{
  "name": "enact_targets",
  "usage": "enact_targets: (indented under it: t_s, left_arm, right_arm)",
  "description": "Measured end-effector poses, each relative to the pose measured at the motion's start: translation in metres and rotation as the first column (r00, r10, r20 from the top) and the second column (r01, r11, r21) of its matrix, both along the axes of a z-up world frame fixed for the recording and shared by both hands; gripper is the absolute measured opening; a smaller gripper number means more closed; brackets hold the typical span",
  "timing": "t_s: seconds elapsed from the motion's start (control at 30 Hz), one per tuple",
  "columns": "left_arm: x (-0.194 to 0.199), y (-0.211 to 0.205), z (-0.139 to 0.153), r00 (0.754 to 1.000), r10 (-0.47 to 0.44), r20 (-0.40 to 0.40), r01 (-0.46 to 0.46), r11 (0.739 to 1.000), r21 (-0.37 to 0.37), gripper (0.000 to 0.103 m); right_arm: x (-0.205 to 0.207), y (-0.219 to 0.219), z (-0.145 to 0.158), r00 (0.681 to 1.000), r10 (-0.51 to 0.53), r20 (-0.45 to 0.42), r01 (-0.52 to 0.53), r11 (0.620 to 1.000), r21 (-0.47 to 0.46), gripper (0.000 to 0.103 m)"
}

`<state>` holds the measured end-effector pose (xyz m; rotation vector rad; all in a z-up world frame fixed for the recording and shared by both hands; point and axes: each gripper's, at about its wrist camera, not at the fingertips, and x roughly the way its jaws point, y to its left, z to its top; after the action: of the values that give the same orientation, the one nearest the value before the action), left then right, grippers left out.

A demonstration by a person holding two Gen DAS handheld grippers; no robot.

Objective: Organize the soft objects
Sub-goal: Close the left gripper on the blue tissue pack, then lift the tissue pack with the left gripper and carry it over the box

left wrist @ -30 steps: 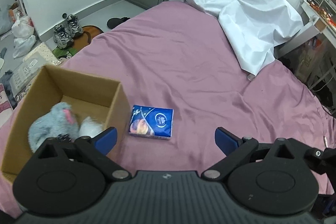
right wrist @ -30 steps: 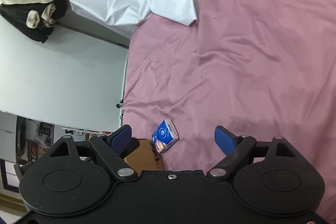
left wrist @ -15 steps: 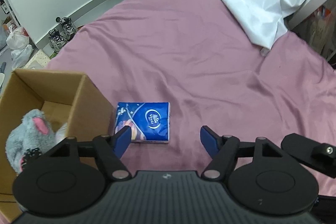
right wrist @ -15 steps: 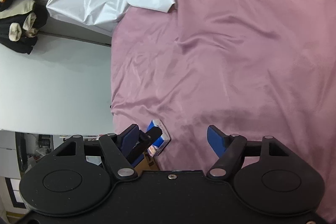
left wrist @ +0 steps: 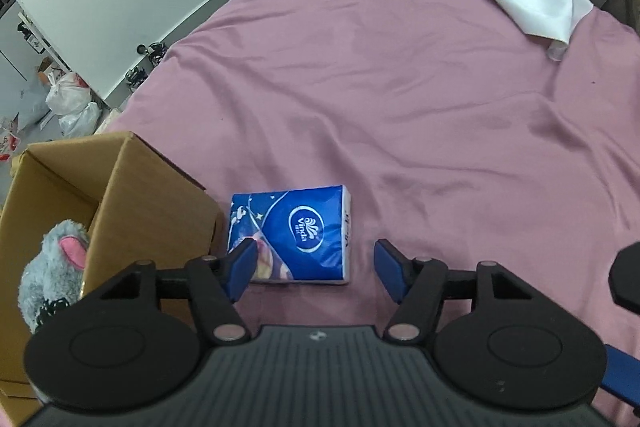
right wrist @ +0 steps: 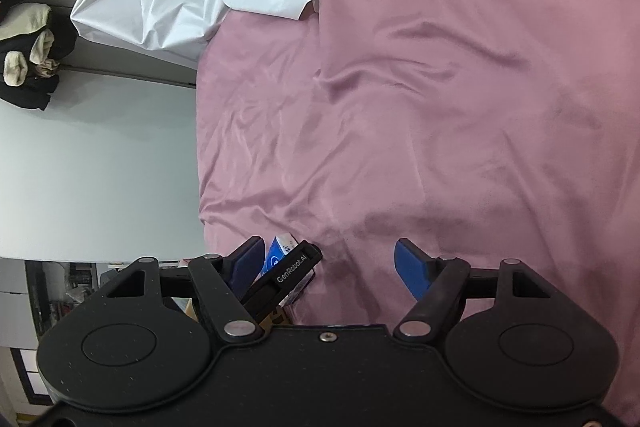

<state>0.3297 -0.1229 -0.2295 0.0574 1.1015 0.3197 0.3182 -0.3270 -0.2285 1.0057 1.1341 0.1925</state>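
The left tool point(left wrist: 313, 267) is closing around the flat blue plastic-wrapped tissue pack point(left wrist: 296, 237) on the pink bed sheet point(left wrist: 400, 99), beside the brown cardboard box point(left wrist: 132, 211); its blue pads point(left wrist: 241, 267) are not yet pressing. The right tool point(right wrist: 332, 263) hangs open and empty.

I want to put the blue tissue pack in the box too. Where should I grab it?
Grab the tissue pack across its two side edges, coming down from above. It lies flat on the pink bedsheet, so only its sides offer a pinch. The left gripper is closing its jaws around it already, not yet touching.
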Motion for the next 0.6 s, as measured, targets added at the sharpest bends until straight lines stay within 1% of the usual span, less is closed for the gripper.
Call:
enact_targets:
  t_s: [0.13,0.17,0.2,0.23,0.33,0.4,0.6]
  left_arm:
    - [0.002,0.0,-0.002,1.0,-0.03,0.001,0.029,0.999,0.024,0.063]
    - [0.002,0.004,-0.002,1.0,-0.024,0.002,0.023,1.0,0.019,0.06]
    - [0.003,0.006,-0.002,1.0,-0.015,0.003,0.015,1.0,0.023,0.049]
    - [0.003,0.007,-0.001,1.0,-0.007,0.006,0.007,0.999,0.031,0.047]
    - [-0.001,0.012,0.006,0.999,-0.005,0.031,0.005,1.0,-0.009,0.033]
    - [-0.003,0.015,0.013,0.999,0.001,0.047,0.0,0.999,-0.032,0.028]
    - [-0.008,0.025,0.031,0.997,0.017,0.08,-0.007,0.993,-0.12,0.02]
  right_arm:
    - [0.002,0.006,-0.004,1.0,0.018,-0.01,-0.018,1.0,0.004,0.072]
    - [0.003,0.007,-0.004,1.0,0.024,-0.009,-0.024,1.0,0.005,0.072]
    - [0.003,0.009,-0.004,1.0,0.029,-0.007,-0.029,1.0,0.005,0.072]
    - [0.003,0.01,-0.004,1.0,0.031,-0.006,-0.031,1.0,0.006,0.072]
    - [0.003,0.009,-0.003,1.0,0.028,-0.003,-0.028,1.0,0.007,0.072]
    - [0.002,0.008,-0.003,1.0,0.027,0.0,-0.027,1.0,0.006,0.072]
    - [0.0,0.011,0.002,0.999,0.039,0.02,-0.039,0.999,0.009,0.072]
